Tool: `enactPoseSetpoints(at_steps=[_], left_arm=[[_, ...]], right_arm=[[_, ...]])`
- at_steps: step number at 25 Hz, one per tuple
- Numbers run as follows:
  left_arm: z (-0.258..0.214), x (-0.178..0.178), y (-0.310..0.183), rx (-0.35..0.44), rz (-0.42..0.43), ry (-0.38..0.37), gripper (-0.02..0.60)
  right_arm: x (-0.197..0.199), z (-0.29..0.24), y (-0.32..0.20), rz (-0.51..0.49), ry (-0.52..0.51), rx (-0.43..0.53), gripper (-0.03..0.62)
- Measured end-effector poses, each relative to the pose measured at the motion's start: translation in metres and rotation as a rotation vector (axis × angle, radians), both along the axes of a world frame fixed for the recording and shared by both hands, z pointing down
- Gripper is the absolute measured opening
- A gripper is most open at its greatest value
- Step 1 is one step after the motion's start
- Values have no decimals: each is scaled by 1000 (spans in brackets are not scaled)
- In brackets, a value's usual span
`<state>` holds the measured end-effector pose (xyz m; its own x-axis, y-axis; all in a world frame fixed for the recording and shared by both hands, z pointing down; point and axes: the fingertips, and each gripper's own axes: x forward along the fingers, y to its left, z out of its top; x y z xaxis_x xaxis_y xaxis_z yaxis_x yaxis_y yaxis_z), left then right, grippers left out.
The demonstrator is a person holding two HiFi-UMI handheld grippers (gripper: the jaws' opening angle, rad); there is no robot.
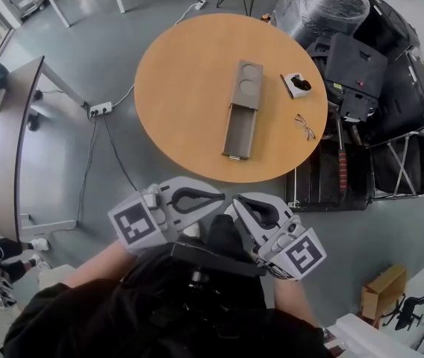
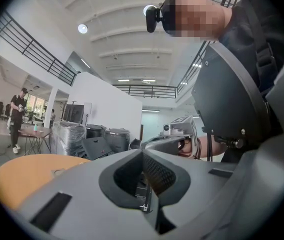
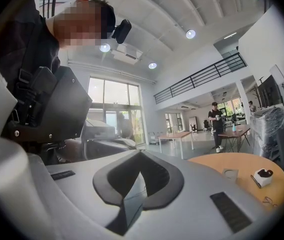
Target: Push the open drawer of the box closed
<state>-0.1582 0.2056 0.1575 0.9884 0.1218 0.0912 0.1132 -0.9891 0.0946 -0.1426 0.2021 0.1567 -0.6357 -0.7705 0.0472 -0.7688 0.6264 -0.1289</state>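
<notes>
Task not begun: the drawer point(image 1: 239, 129) of the box point(image 1: 246, 85) stands open toward 6 o'clock on the desk point(image 1: 178, 88), with the left gripper point(image 1: 216, 193) and right gripper point(image 1: 242, 203) well short, jaws together and empty.

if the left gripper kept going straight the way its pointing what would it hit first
Probably the right gripper: the left gripper points sideways at it, their tips close together, though the depth between them is unclear.

On the table point(image 1: 182, 88), the box point(image 1: 246, 83) lies left of glasses point(image 1: 305, 127).
</notes>
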Motion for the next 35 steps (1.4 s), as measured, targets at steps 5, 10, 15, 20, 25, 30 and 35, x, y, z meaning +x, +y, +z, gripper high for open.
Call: enactPoseSetpoints(at_steps=[5,10,15,20,25,30,35], left_arm=[[1,29,-18,1,-42,1,27],[6,71,-54,2,-96,3,28],[19,112,-80,38,-167,7,28],[43,133,-102,35,-258,12,28],[80,144,-124,29,-311,-28,28],[129,146,-146,39,-348,-29,28],[187,143,-180,-42,-394,-39,28]], right_arm=[[31,4,-17,-19,-4,8,6],[72,10,-53,-47,-16,6,6],[111,27,-77,-61,-23,-6,6],[138,57,-98,-70,-66,-44,6],[151,103,-119,-64,-104,-96,6],[143,177,-138,-70,-134,-204,6],[131,246,-163,-62,-195,-321,6]])
